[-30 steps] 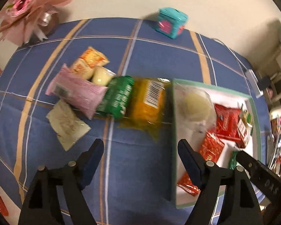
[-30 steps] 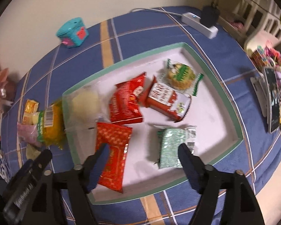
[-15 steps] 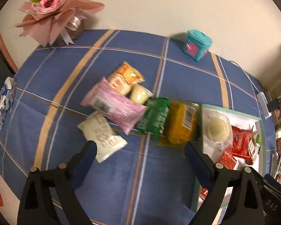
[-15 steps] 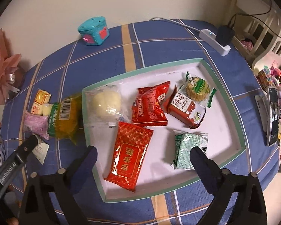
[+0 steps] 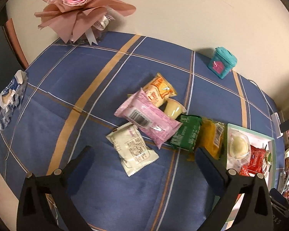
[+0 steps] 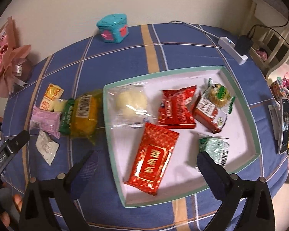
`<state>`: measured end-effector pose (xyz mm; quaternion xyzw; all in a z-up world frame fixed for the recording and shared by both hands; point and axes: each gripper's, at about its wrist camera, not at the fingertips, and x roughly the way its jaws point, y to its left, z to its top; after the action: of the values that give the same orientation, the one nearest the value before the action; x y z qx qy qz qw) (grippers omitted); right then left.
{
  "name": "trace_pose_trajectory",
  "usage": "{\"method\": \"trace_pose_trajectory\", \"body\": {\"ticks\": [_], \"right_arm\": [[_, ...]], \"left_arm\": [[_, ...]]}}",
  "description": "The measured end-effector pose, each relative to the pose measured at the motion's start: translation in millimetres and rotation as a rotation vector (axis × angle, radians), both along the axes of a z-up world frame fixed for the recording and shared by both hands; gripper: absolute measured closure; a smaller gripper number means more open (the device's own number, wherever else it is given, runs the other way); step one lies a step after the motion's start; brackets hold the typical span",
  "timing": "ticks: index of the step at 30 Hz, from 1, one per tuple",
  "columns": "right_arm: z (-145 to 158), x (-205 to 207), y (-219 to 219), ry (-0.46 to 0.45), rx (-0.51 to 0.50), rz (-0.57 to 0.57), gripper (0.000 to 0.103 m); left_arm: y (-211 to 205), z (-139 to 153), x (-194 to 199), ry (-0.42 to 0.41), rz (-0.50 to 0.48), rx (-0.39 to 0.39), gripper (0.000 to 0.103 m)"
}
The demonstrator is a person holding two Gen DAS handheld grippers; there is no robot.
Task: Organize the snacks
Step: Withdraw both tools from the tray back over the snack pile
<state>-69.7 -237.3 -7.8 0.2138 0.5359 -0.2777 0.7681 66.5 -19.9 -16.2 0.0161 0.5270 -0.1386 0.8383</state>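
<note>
"GenRobot.AI" is read on the left gripper (image 6: pixel 8 150); large gold characters on the red packet (image 6: pixel 151 159) remain undeciphered.

glossy film snack packets (image 6: pixel 151 158) on seemingly matt cloth tablecloth (image 5: pixel 86 88).

The right gripper (image 6: pixel 145 162) hangs wide open above the white tray (image 6: pixel 239 134). Between the jaws lies a red foil packet (image 6: pixel 152 159), untouched. A pale green packet (image 6: pixel 214 147) sits just beyond the right jaw. Beyond the left jaw, a yellow packet (image 6: pixel 84 115) touches the tray rim.
</note>
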Motion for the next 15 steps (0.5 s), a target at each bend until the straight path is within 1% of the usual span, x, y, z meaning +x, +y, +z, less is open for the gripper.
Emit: {"method": "trace_pose_trajectory", "body": {"ticks": [6,12,15], "right_arm": [[-2.6,17.3,22.9,-0.015,0.022,0.057,0.0],[-8.7,34.6,47.0,-0.032,0.041,0.105,0.0],[-11.2,41.7,54.6,-0.037,0.052,0.12,0.0]], "left_arm": [[25.9,-2.9,12.5,0.02,0.059,-0.022,0.0],[52.2,-9.7,24.9,0.043,0.126,0.001,0.0],[58.7,-13.5,30.2,0.061,0.14,0.0,0.0]]}}
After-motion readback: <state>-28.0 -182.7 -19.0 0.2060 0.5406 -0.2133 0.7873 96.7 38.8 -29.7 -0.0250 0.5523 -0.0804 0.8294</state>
